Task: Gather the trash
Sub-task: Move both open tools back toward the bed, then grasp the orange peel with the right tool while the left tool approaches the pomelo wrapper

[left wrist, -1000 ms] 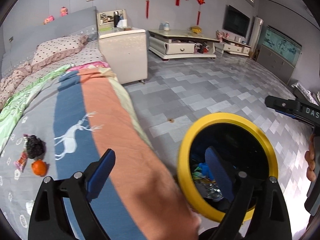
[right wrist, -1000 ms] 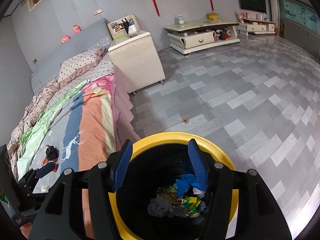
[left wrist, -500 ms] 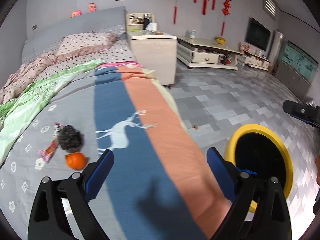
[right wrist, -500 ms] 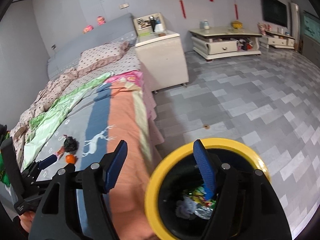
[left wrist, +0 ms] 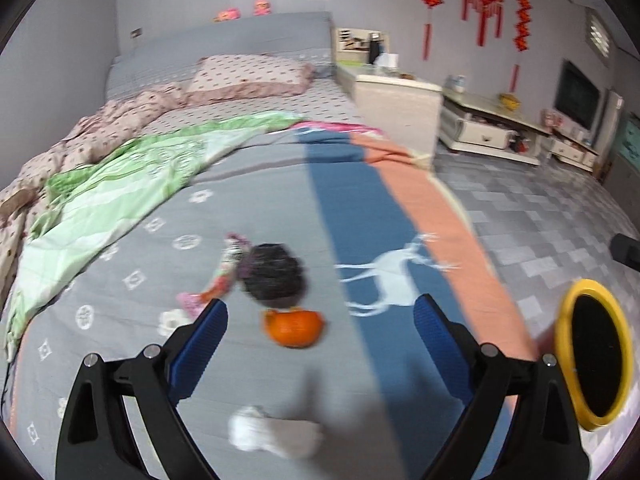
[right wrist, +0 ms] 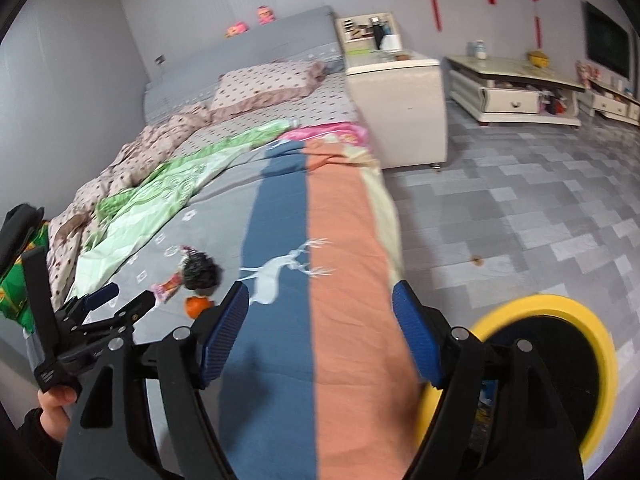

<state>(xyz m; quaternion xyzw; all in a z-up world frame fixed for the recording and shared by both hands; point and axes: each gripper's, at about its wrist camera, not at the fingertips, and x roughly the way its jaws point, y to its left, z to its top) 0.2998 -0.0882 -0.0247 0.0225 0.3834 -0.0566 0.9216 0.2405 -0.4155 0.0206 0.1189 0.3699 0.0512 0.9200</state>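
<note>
On the grey bedspread lie an orange peel (left wrist: 293, 327), a crumpled black bag (left wrist: 274, 276), a pink snack wrapper (left wrist: 216, 284) and a white crumpled tissue (left wrist: 272, 432). My left gripper (left wrist: 320, 344) is open and empty, hovering just above the orange peel, with the tissue below it. The same trash shows in the right wrist view: peel (right wrist: 197, 305), black bag (right wrist: 201, 271). My right gripper (right wrist: 320, 336) is open and empty over the orange stripe of the bedspread. The yellow-rimmed black bin (right wrist: 560, 364) stands on the floor beside the bed, at the right (left wrist: 592, 360).
A green quilt (left wrist: 112, 196) and pink dotted bedding (left wrist: 248, 76) cover the far bed. A white nightstand (left wrist: 394, 108) stands at the bed's right, a low TV cabinet (left wrist: 492, 128) beyond. Grey tiled floor (right wrist: 540, 208) lies to the right.
Both grippers have swung left from over the bin towards the bed. My left gripper has come close above the orange peel; the bin has slid to the right edge of both views.
</note>
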